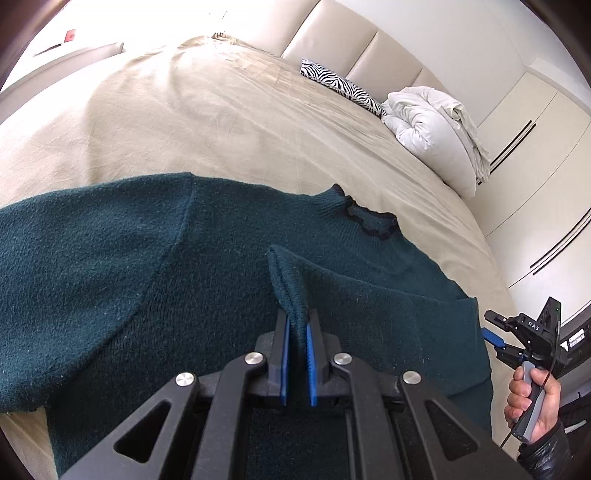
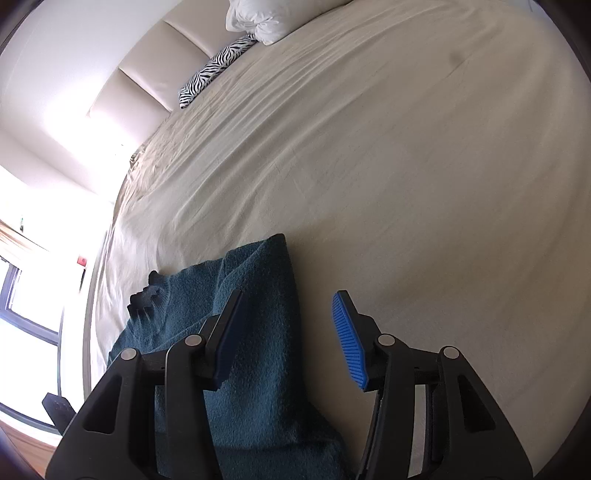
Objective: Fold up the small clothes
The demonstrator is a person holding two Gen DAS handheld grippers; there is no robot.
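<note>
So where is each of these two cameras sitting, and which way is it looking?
Left wrist view: sits on the left tongs, looking down along them at the green sweater fold they pinch; the person's right hand shows at the edge.
Right wrist view: sits on the right tongs, open, looking across the bed; no hand shows.
Shared: sweater, bed, zebra pillow, white duvet.

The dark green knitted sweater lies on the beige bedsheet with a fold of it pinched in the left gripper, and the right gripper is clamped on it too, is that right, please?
Not quite: the right gripper is open and holds nothing, as the right wrist view shows. The rest stands: the dark green knitted sweater lies on the beige bedsheet, a fold pinched in the left gripper.
</note>
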